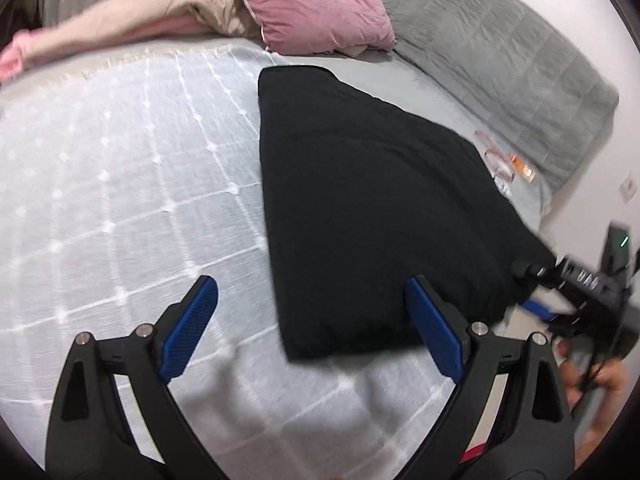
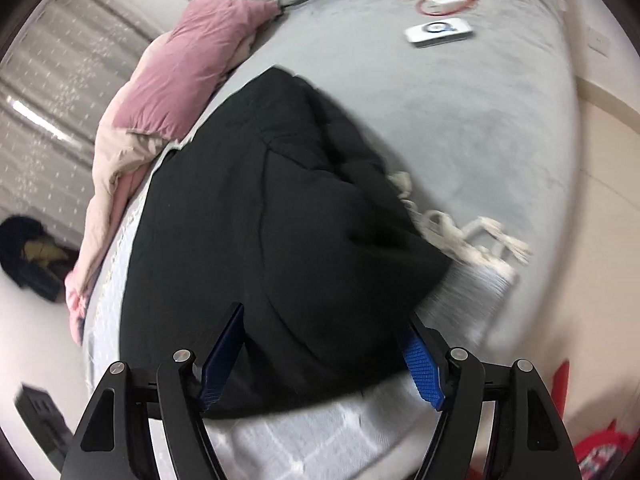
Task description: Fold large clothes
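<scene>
Open right tongs (image 2: 322, 354) apparently straddle folded black garment (image 2: 276, 248), blurred.

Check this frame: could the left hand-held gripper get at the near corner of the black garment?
Probably yes. The left hand-held gripper is open, and the black garment lies flat on the white checked cover with its near corner between the fingers, nothing across it.

No legible txt, labels, brands or nos. anywhere in either view.

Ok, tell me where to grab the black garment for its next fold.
Take the black garment at its near hem corner with the left hand-held gripper, coming from the bed's front edge: that corner lies flat and exposed on the white throw.
</scene>
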`<control>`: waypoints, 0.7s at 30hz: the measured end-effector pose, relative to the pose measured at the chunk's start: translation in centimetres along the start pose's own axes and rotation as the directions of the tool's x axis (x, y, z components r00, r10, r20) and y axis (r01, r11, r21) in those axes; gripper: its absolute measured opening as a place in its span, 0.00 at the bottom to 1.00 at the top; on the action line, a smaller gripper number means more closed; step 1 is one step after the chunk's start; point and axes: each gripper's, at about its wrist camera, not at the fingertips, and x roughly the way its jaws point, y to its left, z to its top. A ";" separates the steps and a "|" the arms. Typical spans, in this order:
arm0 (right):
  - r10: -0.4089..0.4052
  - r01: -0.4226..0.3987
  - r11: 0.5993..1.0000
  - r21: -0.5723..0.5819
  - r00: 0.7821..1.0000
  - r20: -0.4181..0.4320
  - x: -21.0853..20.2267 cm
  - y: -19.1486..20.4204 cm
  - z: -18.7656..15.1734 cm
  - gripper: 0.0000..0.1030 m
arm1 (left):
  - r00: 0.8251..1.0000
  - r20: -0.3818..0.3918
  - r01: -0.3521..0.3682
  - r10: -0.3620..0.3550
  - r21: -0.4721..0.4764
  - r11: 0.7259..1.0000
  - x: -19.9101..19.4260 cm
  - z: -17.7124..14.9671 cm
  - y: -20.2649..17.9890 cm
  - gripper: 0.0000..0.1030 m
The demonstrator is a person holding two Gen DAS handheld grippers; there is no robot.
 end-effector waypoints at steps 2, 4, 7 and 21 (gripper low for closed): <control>-0.013 0.015 0.999 -0.052 0.999 0.032 -1.7 1.1 -1.0 0.73 | 0.999 -0.001 -0.032 0.032 0.042 0.999 -1.7 -0.6 -1.0 0.92; -0.016 0.022 0.992 -0.123 0.998 0.054 -3.1 2.7 -2.4 0.75 | 0.996 -0.005 -0.088 0.089 0.072 0.993 -2.8 -1.1 -1.7 0.96; -0.044 0.060 0.979 -0.193 0.995 0.086 -4.5 4.2 -4.7 0.82 | 0.990 0.002 -0.142 0.143 0.094 0.985 -4.3 -2.0 -2.4 0.99; -0.234 0.291 0.905 -0.310 0.950 0.208 -7.5 4.9 -10.0 0.99 | 0.970 -0.063 -0.225 0.234 0.129 0.966 -3.9 -6.2 -4.4 0.99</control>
